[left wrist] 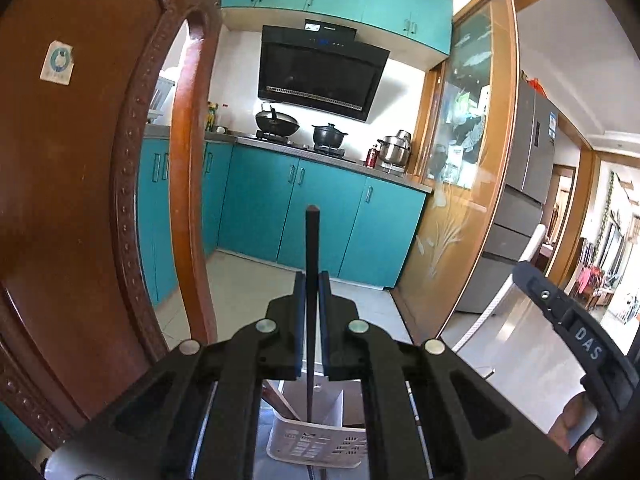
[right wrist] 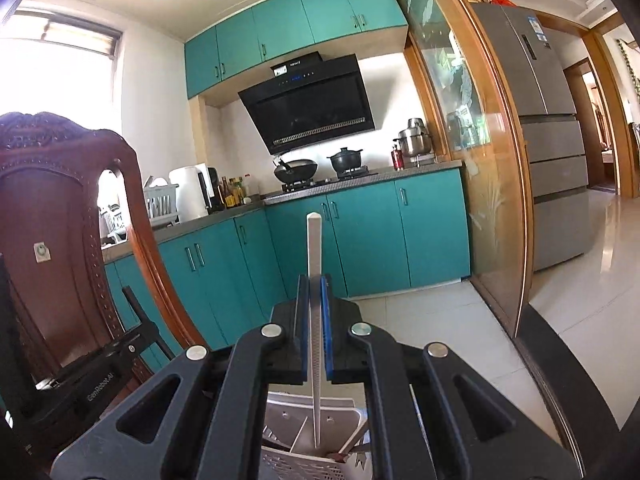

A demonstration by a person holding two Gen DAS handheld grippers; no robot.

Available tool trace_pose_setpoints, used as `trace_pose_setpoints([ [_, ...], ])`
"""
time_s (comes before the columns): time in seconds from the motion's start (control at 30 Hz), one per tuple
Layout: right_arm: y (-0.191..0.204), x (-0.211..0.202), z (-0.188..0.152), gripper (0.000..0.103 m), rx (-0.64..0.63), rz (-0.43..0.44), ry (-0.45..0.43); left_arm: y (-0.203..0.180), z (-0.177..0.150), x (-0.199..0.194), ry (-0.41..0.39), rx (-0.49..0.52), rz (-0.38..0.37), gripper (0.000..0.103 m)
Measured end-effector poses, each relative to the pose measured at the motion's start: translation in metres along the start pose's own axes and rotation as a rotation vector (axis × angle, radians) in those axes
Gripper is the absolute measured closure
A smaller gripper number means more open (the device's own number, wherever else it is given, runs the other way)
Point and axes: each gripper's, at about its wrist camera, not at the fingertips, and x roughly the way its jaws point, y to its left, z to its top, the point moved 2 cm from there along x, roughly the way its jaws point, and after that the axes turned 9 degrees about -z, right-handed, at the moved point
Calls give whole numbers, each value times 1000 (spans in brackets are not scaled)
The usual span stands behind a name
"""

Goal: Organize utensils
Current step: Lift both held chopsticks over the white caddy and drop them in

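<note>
While both pairs of tongs are closed to a narrow gap, each is seen clamped on a single chopstick. Between the pads of the left tongs [left wrist: 312, 304] a dark chopstick [left wrist: 312, 248] is gripped; it is held upright, its blunt end rising above the fingertips and its lower part running down toward a white perforated utensil basket [left wrist: 316, 446] that is seen below, between the arms of the tongs. Whether its tip touches the basket cannot be told. In the right tongs [right wrist: 316, 308] a pale, silvery chopstick [right wrist: 314, 248] is pinched between blue pads, also upright, with a finely textured lower part tapering down over a grey divided utensil basket [right wrist: 304, 464], in which other slim utensils are seen leaning. A carved wooden chair [left wrist: 80, 200] is seen at the left of both views, and teal kitchen cabinets [left wrist: 320, 216] stand well beyond.
</note>
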Motion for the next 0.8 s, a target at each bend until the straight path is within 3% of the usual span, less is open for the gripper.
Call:
trace_pose_setpoints([
  [0.5, 19, 9, -35, 97, -77, 1, 80, 11, -33, 26, 122, 32, 37, 96],
  [0.8, 21, 6, -46, 97, -101, 1, 101, 9, -45, 30, 157, 53, 37, 96],
])
